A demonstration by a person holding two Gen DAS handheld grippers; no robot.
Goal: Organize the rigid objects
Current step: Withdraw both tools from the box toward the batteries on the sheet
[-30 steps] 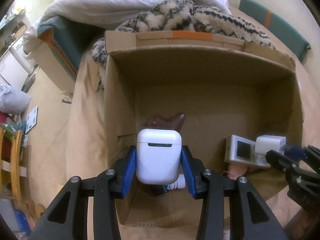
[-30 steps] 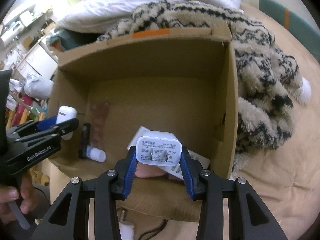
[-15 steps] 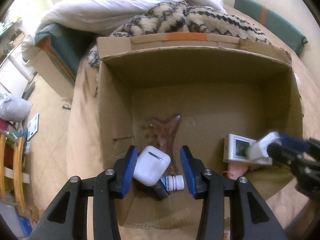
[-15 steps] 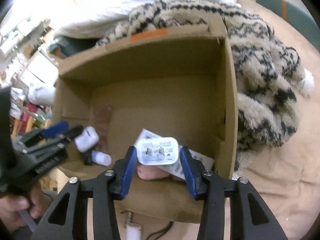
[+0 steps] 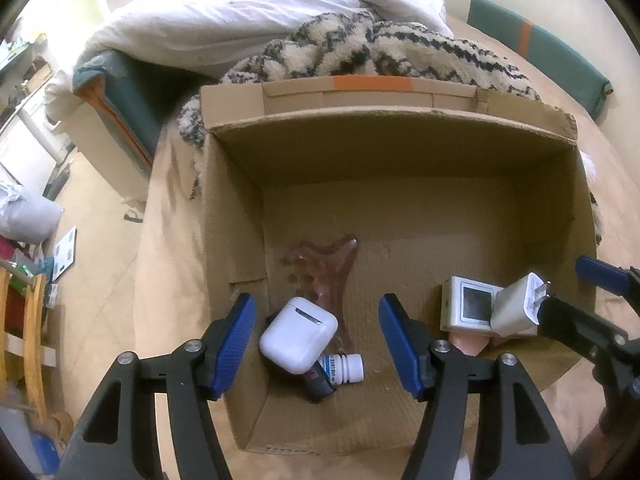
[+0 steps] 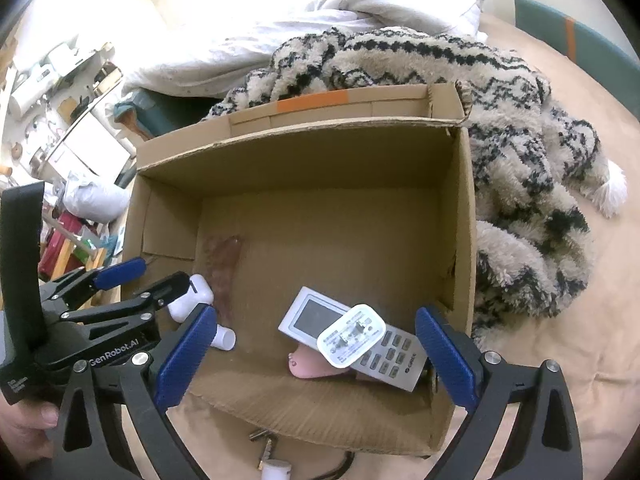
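Left gripper: your fingers have just been opening and stand apart over the near left corner of the box; the case lies between them, but neither pad touches it.
Right gripper: your fingers have just been opening and now stand wide, clear of the charger that lies between them.
Box: open cardboard, sitting on a tan sheet, with an orange tape strip on its far flap.
Case: white earbud case, tilted, resting on the box floor, lying partly over the bottle and the dark object under it.
Bottle: small, white cap, on its side, just beside the case.
Dark object: small and black, under the case and bottle; you cannot tell what it is.
Brown tool: translucent, flat on the floor behind the case.
Charger: white plug block, prongs up, lying on top of the remote.
Remote: white with a screen and grey keys, near the right wall, its near end propped on a pink object.
Pink object: on the floor by the near wall, touching the remote.
Blanket: patterned fleece, bunched behind and to the right of the box.
Duvet: white, heaped further back.
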